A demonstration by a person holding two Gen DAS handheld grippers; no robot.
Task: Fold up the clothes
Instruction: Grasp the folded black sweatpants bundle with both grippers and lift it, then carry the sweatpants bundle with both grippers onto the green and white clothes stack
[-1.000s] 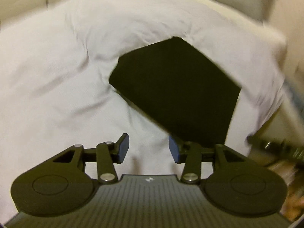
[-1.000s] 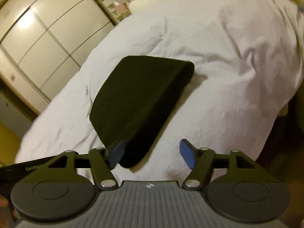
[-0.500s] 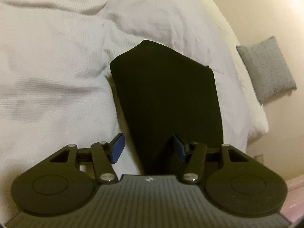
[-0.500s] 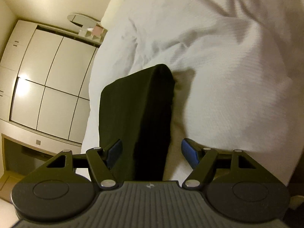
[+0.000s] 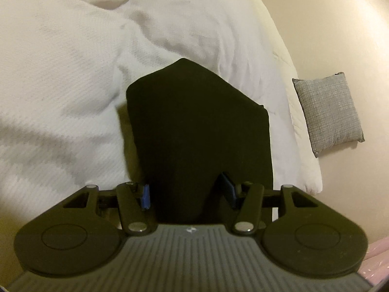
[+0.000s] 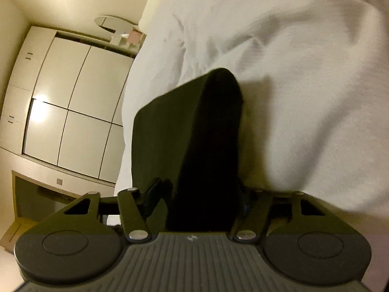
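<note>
Both grippers, left gripper (image 5: 188,191) and right gripper (image 6: 199,193), closing in, straddle edges of folded black garment (image 5: 199,131) on white duvet (image 5: 73,73); pad contact unclear.

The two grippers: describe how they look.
Left gripper and right gripper match: black linkage arms with silver rivets, blue pads, round black discs on either side, a ribbed grey body with a small white logo. No hand, sleeve or cable shows.
</note>
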